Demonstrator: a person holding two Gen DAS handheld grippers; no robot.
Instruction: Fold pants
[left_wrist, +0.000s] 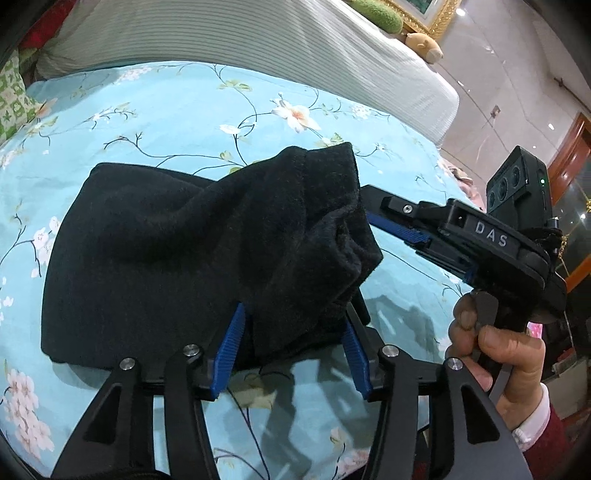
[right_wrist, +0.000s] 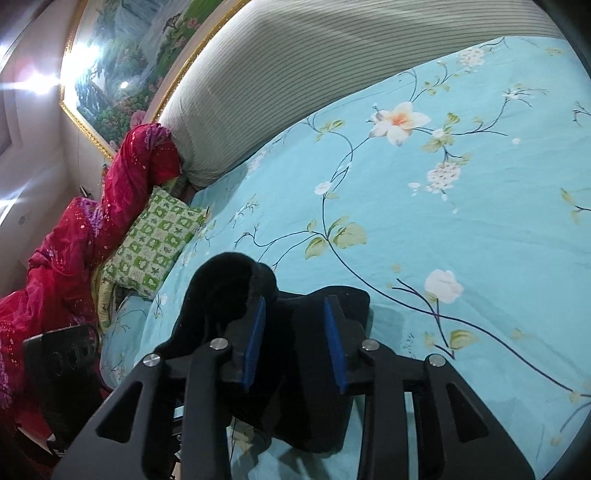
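Black fleece pants (left_wrist: 166, 258) lie bunched and partly folded on a light blue floral bedsheet (left_wrist: 177, 110). My left gripper (left_wrist: 291, 325) has its blue-padded jaws wide apart, with a raised fold of the pants lying between them. My right gripper (left_wrist: 373, 218) comes in from the right with its fingers against the fold's far edge, where the fabric hides the tips. In the right wrist view the pants (right_wrist: 229, 291) sit between and over that gripper's (right_wrist: 295, 321) spread jaws, which are not closed on the cloth.
A grey ribbed headboard (left_wrist: 258, 40) runs along the bed's far side. A green patterned pillow (right_wrist: 155, 240) and a red quilt (right_wrist: 85, 236) lie at the bed's left end. A framed painting (right_wrist: 122, 55) hangs on the wall. A plush toy (left_wrist: 424, 46) sits on the headboard.
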